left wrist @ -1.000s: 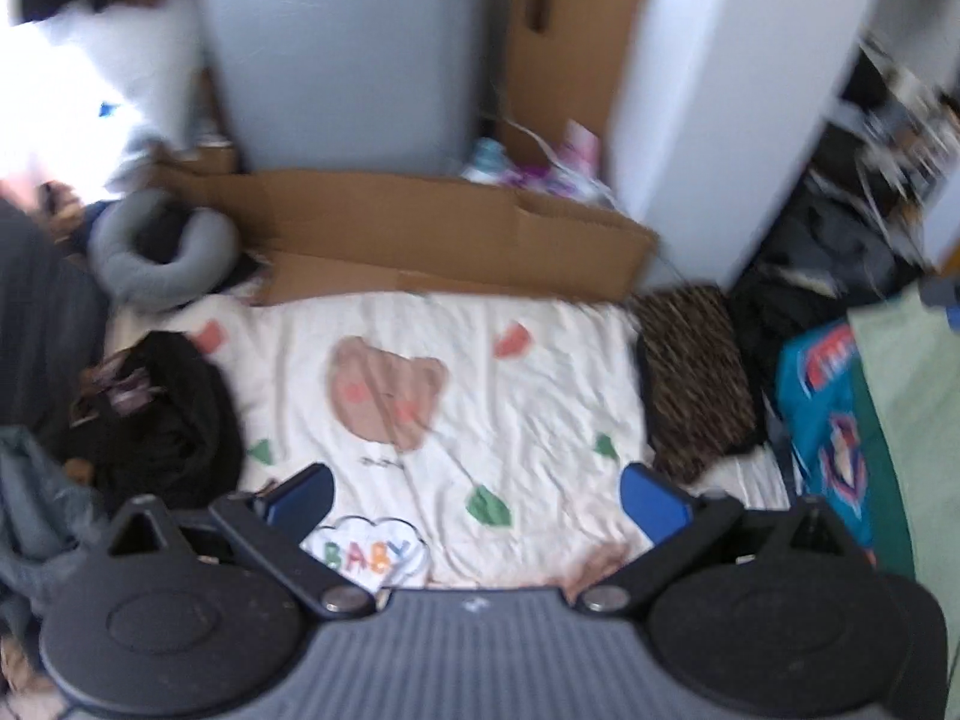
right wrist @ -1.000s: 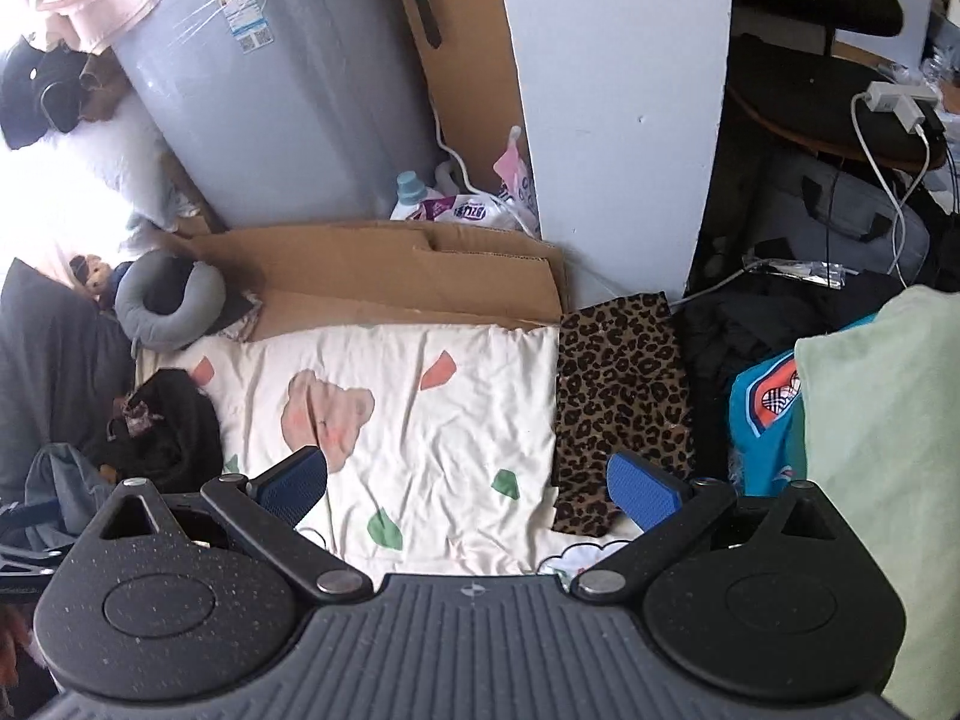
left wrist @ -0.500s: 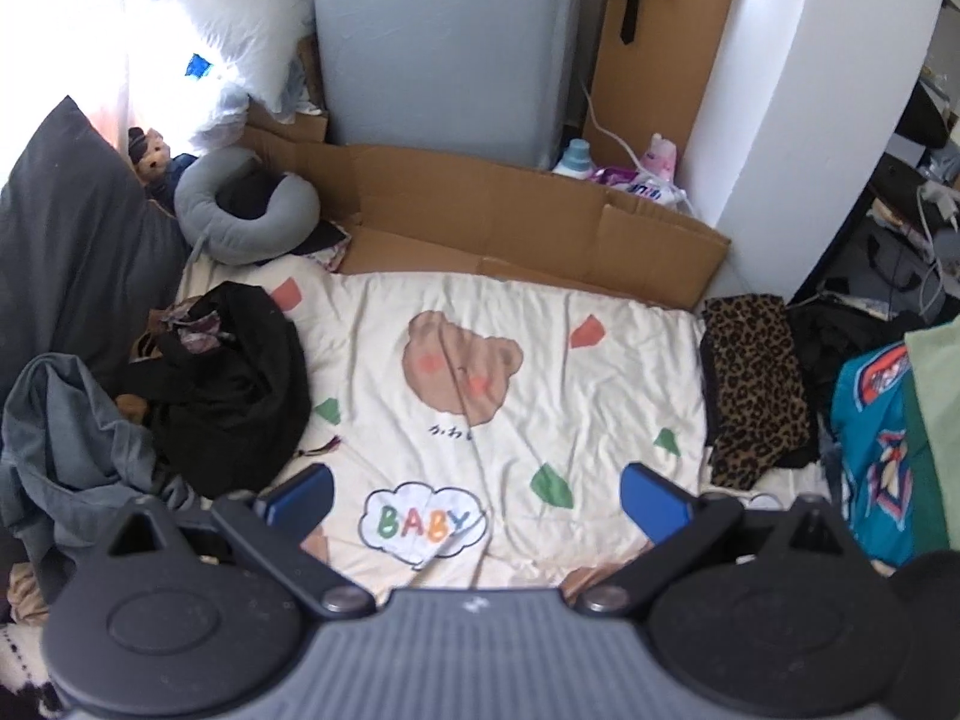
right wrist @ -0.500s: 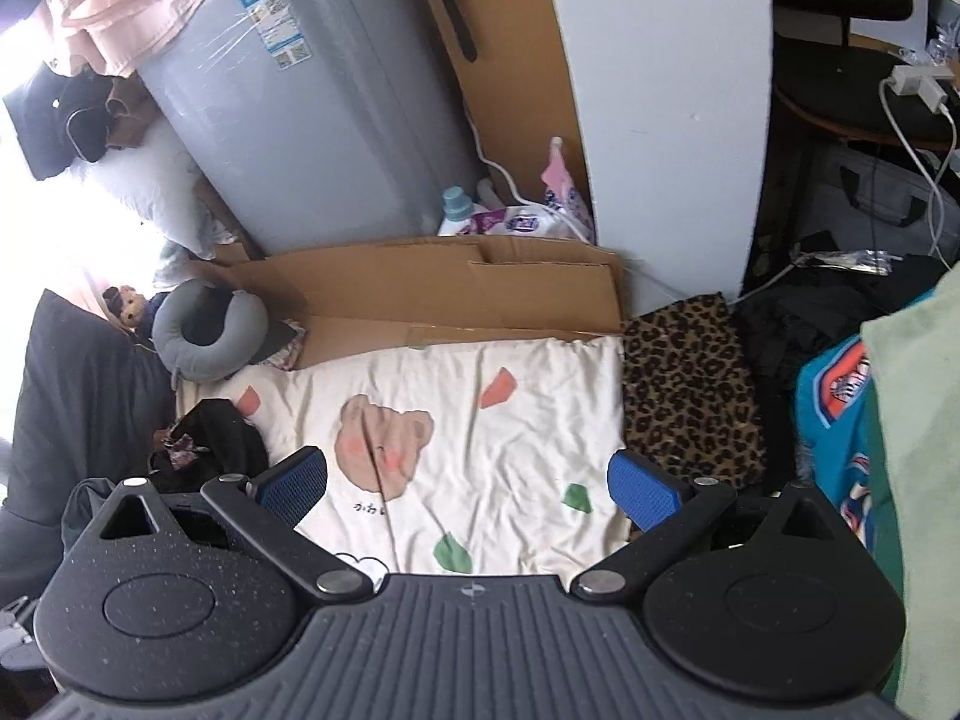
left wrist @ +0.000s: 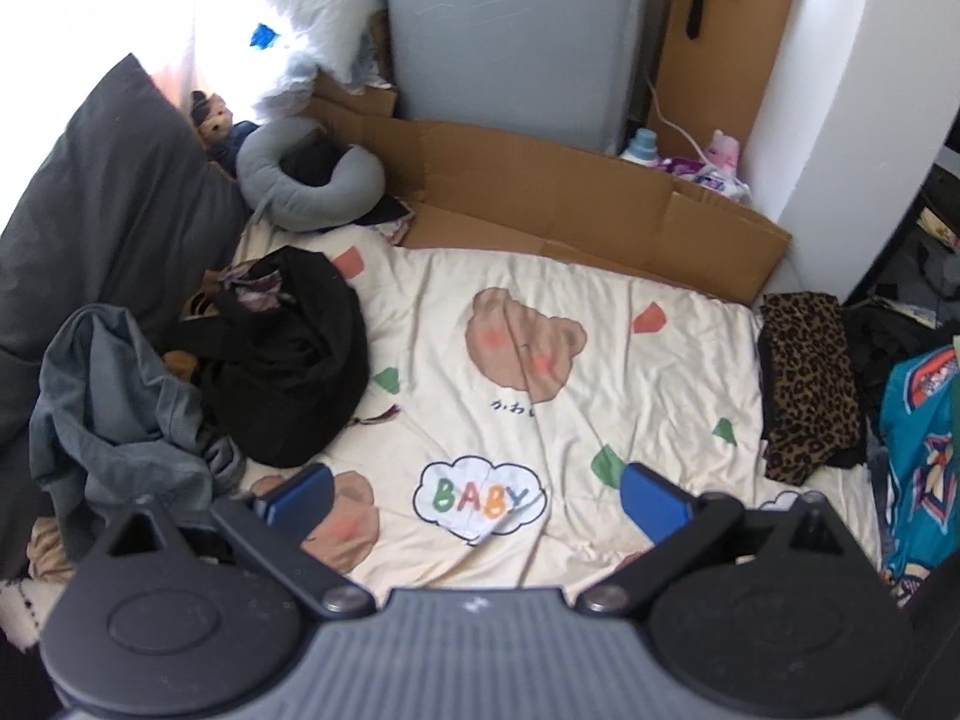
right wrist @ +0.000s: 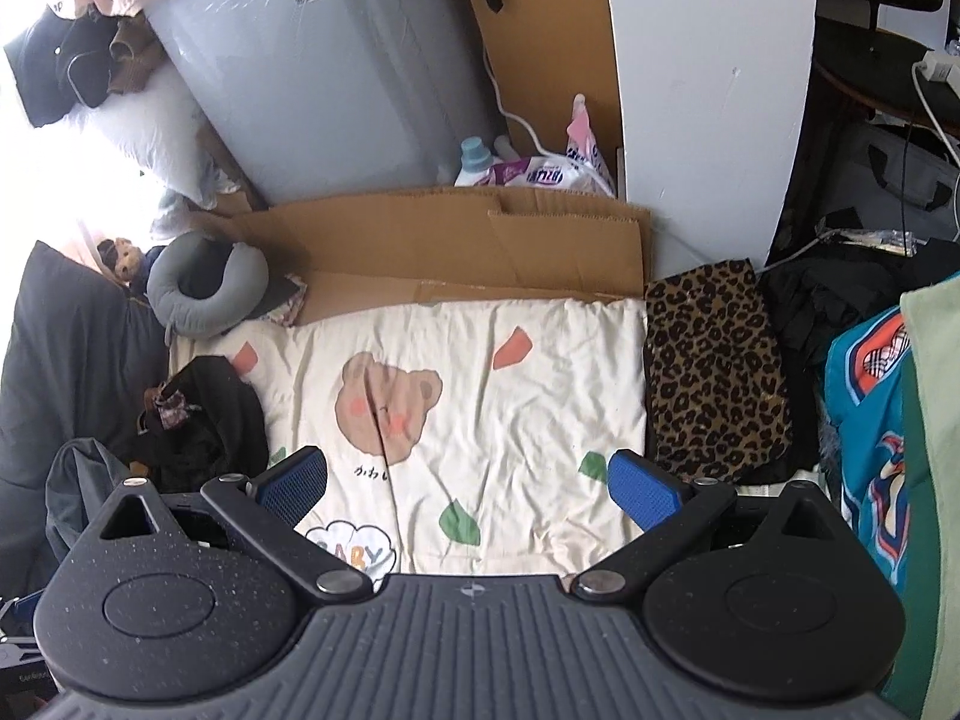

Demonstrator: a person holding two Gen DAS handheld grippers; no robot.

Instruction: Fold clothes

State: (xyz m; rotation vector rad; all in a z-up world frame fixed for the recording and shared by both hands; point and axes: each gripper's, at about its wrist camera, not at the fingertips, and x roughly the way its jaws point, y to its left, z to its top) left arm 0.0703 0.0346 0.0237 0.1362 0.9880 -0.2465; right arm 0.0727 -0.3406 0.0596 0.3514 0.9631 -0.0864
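A heap of clothes lies at the left of a cream bear-print blanket (left wrist: 600,408) (right wrist: 528,420): a black garment (left wrist: 294,372) (right wrist: 210,426) and a grey one (left wrist: 126,426) (right wrist: 78,480). A folded leopard-print garment (left wrist: 807,384) (right wrist: 714,366) lies at the blanket's right edge, with a teal printed garment (left wrist: 918,462) (right wrist: 870,420) further right. My left gripper (left wrist: 477,498) hovers open above the blanket's near part, holding nothing. My right gripper (right wrist: 468,489) is also open and empty, above the blanket.
Flattened cardboard (left wrist: 576,204) (right wrist: 468,240) borders the blanket's far side, before a grey appliance (left wrist: 516,36) (right wrist: 336,66) and a white wall (right wrist: 708,84). A grey neck pillow (left wrist: 309,177) and a dark pillow (left wrist: 102,192) sit at the left. Dark bags and cables (right wrist: 870,192) crowd the right.
Both cameras have swung left and pulled back, so the clothes heap and dark pillow at the left now show more fully. Both grippers stay open.
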